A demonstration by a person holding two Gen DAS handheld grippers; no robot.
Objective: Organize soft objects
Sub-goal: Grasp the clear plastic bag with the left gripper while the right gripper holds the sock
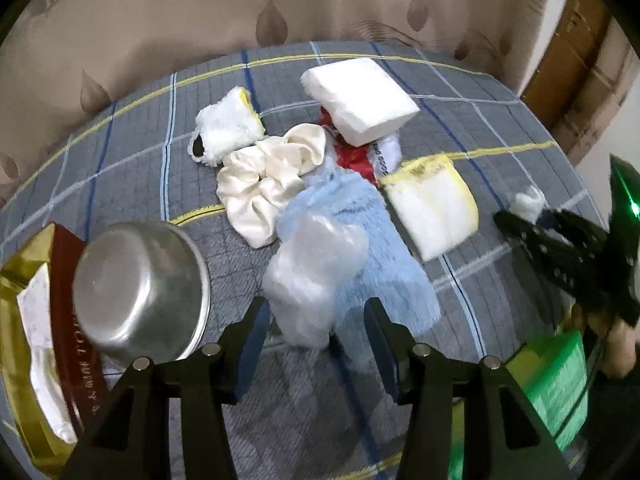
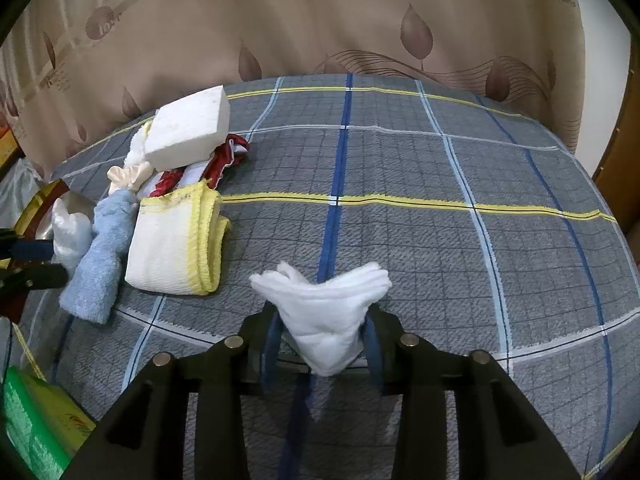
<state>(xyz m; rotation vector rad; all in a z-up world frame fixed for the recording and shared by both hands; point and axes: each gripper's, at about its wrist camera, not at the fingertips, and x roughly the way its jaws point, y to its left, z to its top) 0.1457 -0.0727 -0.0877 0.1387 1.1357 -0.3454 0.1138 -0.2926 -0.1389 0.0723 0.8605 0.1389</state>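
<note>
Cotton wad (image 2: 326, 312) sits pinched between my right gripper (image 2: 320, 340) fingers, held over the plaid blanket (image 2: 440, 208). My left gripper (image 1: 316, 328) has its fingers apart around a clear plastic bag (image 1: 316, 264) lying on the blue fluffy cloth (image 1: 372, 240). Nearby lie a yellow-edged towel (image 2: 176, 240), white foam block (image 2: 188, 128) and steel bowl (image 1: 140, 288).

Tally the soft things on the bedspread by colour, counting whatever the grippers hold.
White with yellow trim: 2, fluffy cloth and folded towel
Plain white: 2, foam block and wad gripped by right gripper
Cream: 1, satin scrunchie
Light blue: 1, plush cloth
Red and white: 1, fabric
Clear: 1, plastic bag between the left gripper's fingers
Total: 8
</note>
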